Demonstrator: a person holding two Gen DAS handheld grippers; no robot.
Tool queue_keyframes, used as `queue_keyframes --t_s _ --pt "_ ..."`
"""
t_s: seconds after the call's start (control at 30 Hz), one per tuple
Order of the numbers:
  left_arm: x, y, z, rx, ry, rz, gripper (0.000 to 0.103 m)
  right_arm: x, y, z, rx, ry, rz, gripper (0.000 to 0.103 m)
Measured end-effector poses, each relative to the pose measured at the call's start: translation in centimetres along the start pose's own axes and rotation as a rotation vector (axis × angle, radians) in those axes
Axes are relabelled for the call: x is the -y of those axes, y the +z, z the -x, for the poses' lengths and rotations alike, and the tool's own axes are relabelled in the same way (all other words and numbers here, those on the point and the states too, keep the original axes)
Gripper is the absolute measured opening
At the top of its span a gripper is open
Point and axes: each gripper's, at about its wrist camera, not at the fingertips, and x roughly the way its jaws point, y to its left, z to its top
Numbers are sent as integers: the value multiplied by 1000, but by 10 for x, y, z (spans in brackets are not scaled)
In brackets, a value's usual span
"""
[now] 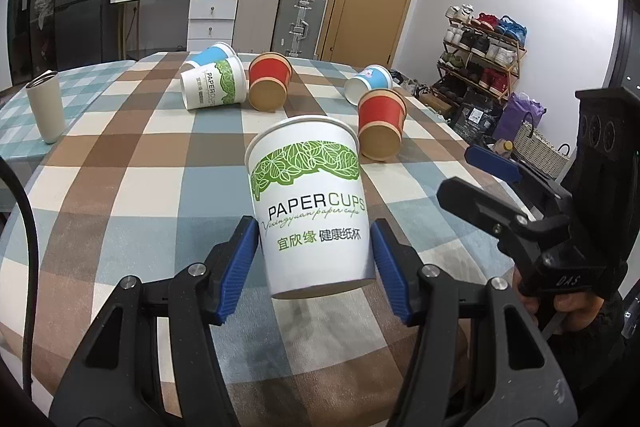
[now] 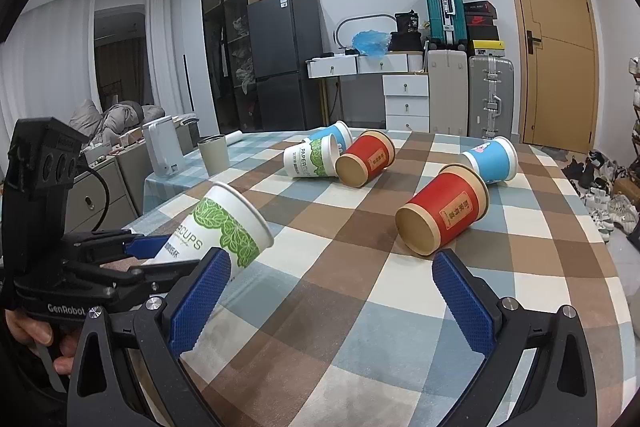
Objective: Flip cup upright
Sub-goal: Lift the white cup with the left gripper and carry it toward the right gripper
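My left gripper (image 1: 314, 261) is shut on a white paper cup with green leaves (image 1: 310, 203), its blue pads pressing both sides near the base. The cup is held above the checked tablecloth (image 1: 120, 187), mouth up and tilted away. In the right wrist view the same cup (image 2: 218, 225) leans with its mouth to the upper right, and the left gripper holds it from the left. My right gripper (image 2: 332, 291) is open and empty, low over the table, with a red cup (image 2: 444, 213) lying on its side just ahead.
Several more cups lie on their sides further back: a white leaf cup (image 1: 212, 85), a blue cup (image 1: 212, 53), a red cup (image 1: 270, 81), a light-blue cup (image 1: 368, 83) and a nearer red cup (image 1: 380, 125). A beige tumbler (image 1: 45, 107) stands at the far left.
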Motion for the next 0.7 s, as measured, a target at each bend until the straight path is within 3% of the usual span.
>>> queue_keyframes --t_s 0.7 --pt "6 -22 -15 -59 -17 12 56 1 -1 -1 -3 4 -7 103"
